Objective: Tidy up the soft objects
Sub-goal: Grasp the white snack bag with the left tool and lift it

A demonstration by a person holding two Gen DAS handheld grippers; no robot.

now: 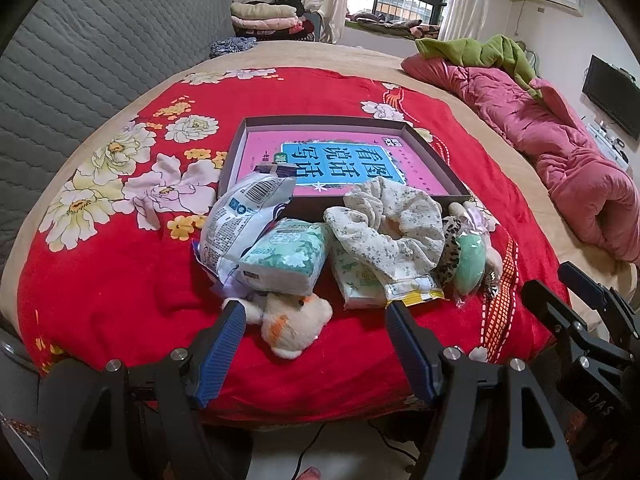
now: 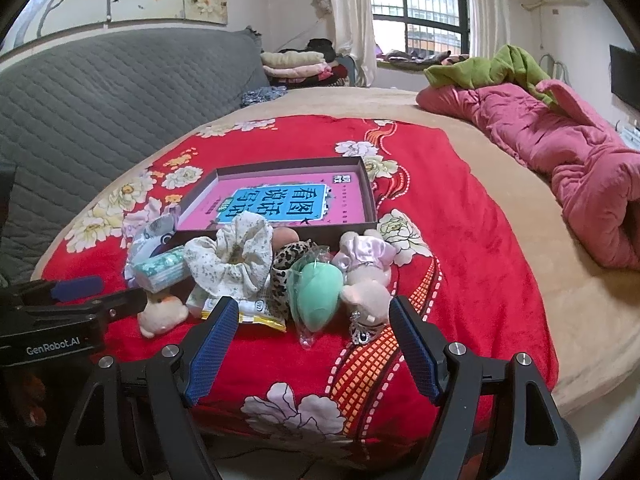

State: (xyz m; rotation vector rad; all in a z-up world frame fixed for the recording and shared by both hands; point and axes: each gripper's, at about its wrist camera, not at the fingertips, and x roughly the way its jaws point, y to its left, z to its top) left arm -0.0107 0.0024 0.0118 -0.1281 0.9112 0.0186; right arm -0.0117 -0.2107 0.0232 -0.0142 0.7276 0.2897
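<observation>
Both hand-held grippers, left [image 1: 314, 312] and right [image 2: 310, 312], spread empty before the tray [image 1: 436, 160]; plush toy [image 1: 296, 320] nearest it looks light, squashy: pinch mid-body.

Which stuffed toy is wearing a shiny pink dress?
The pale plush doll beside the green sponge; the cream plush with orange patches wears nothing.

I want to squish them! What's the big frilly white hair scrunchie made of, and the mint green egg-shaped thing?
The frilly white floral scrunchie looks like thin woven fabric, matte, gathered into soft ruffles. The mint green egg-shaped sponge looks like smooth foam, though that is a guess; it sits in a shiny clear plastic wrapper that glints and crinkles at the edges.
</observation>
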